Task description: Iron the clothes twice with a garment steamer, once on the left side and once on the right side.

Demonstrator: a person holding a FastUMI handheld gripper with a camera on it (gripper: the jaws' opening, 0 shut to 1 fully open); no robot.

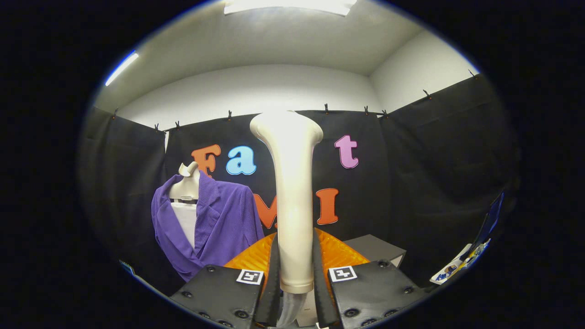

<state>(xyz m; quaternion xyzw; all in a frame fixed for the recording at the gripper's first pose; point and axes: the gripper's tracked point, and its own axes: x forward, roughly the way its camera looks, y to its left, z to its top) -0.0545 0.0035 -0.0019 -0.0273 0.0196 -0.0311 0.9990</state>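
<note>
Gripper [295, 274]: both fingers clamped on the steamer head's [292, 196] cream handle — held upright.
Purple jacket [219, 224]: on a mannequin [187, 183], beyond and left — apart from the steamer.

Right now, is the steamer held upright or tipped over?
Upright. The steamer stands straight up between the jaws, both pressing on its handle, head on top. The purple jacket hangs beyond, off to one side.

Gripper [295, 278] clamped on steamer [292, 192] handle, both fingers pressing, steamer upright w/ flared head on top. Purple jacket [219, 224] on mannequin [187, 183] beyond, left of steamer. Orange pad [338, 253] just behind fingers; grey box [377, 249] to its right.
</note>
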